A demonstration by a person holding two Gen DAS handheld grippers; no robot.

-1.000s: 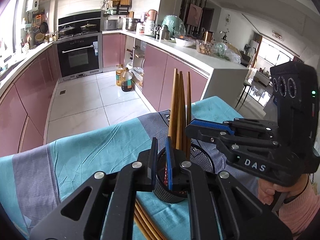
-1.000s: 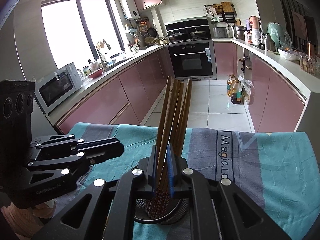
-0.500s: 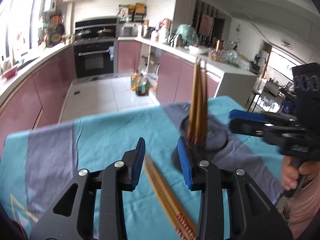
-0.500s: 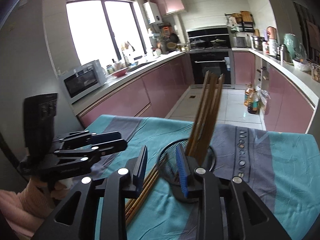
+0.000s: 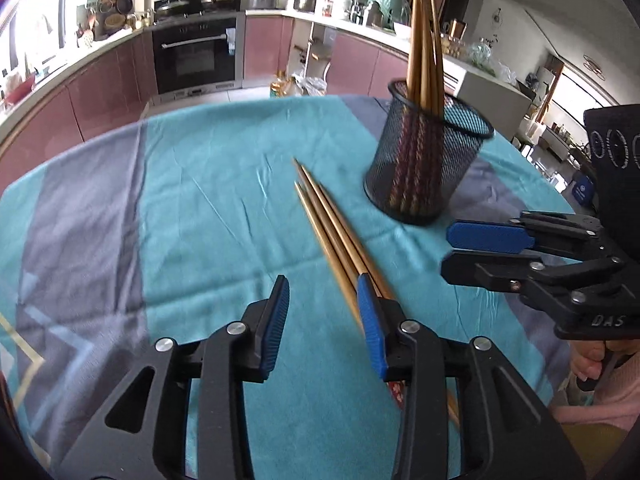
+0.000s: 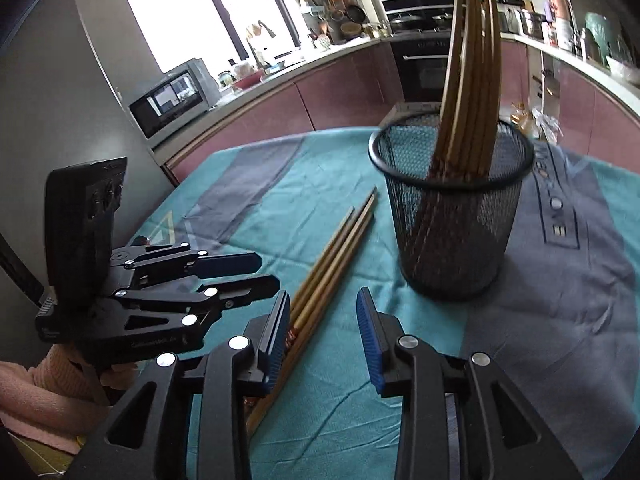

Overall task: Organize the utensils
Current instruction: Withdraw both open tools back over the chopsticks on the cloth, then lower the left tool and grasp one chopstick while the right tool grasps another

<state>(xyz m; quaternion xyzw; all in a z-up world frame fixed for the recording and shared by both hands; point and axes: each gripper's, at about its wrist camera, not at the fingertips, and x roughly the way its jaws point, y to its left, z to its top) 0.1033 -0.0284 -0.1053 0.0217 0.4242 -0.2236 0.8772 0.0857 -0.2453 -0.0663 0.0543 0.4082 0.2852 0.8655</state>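
Chopsticks (image 5: 340, 236) loose on the teal cloth (image 5: 208, 200), a small bundle lying flat, long axis running from the near edge away toward the mesh cup (image 5: 428, 164), tips pointing at the far side, patterned ends nearest the grippers. Left gripper (image 5: 323, 322) just above the near part of that bundle, bundle passing under and beside its right-hand pad rather than centred in the gap, so needs a small shift toward the bundle before any close. Jaws roughly a third apart and opening, nothing between the pads. Right gripper (image 6: 323, 332) hovering on the bundle's other side, sticks running past its left-hand pad, jaws likewise partly apart and opening, gap empty. Seemingly nearer of the two: left, already overlapping the sticks. Mesh cup standing upright just beyond the bundle, holding several more chopsticks on end

Against a second ago: both jaws then nearly shut right at the cup, the right one pinching upright sticks, the left one over its rim; now both clear of the cup, lower and back toward the near edge, cup farther off, loose bundle fully exposed
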